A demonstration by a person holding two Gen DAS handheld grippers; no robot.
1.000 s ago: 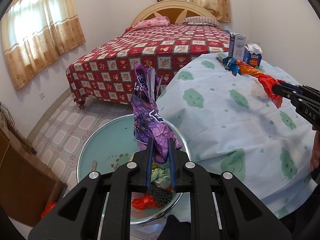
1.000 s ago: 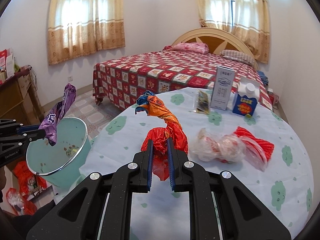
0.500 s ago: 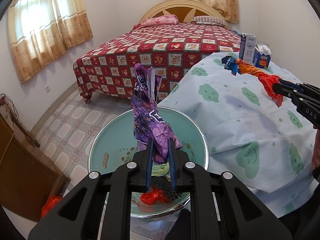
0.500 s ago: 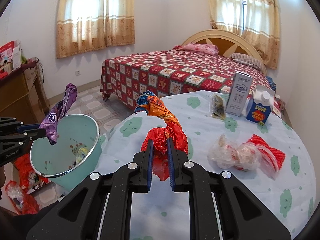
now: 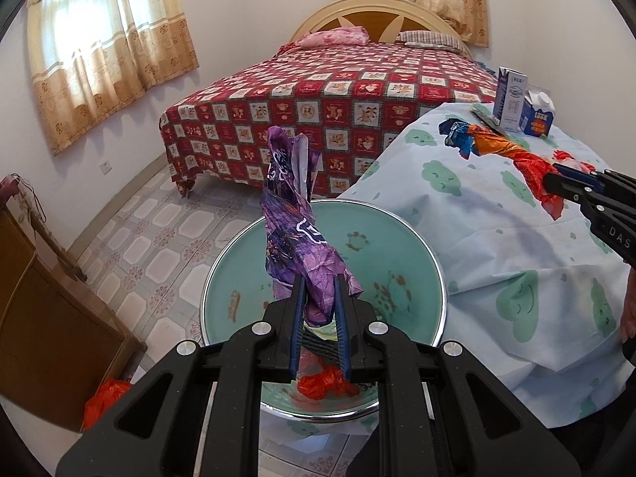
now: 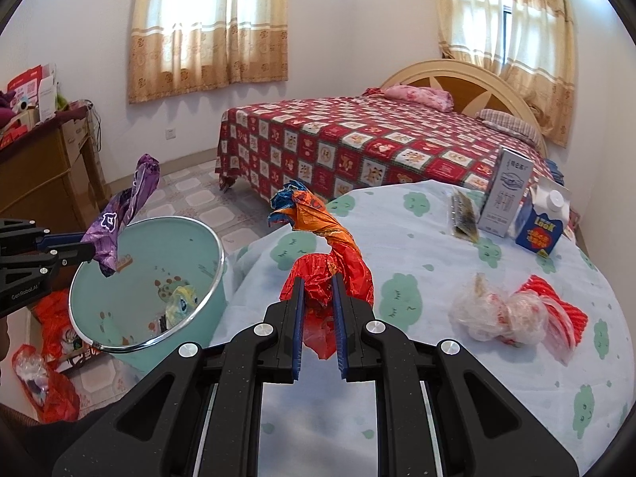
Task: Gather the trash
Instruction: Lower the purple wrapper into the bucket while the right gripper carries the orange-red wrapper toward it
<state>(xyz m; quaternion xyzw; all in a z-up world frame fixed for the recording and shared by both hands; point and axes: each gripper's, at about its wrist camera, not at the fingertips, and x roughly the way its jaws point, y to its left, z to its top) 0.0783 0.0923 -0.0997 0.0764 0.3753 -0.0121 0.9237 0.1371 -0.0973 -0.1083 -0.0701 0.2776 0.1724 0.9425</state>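
The left gripper [image 5: 320,280] is clenched on a crumpled purple wrapper [image 5: 296,222], which stands up from between its blue pads, right above the open mouth of the mint-green trash bin [image 5: 405,246]. Down in the bin there is already some rubbish: a scrap of red plastic [image 5: 324,383] and a pale yellow-green piece [image 6: 181,298]. Over on the other side, the right gripper [image 6: 318,282] is pinched tight on a twisted red and orange wrapper [image 6: 330,246] with a blue tip, holding it above the near edge of the table [image 6: 417,238], whose cloth is light blue with green cloud faces. The bin sits on the tiled floor just beside the table. On the cloth, to the right, a clear crumpled bag [image 6: 493,314] and a red striped bag [image 6: 562,318] lie touching each other. Farther back stand a tall white carton [image 6: 505,194] and a blue carton [image 6: 540,222], side by side, with a dark flat packet [image 6: 463,214] lying next to them.
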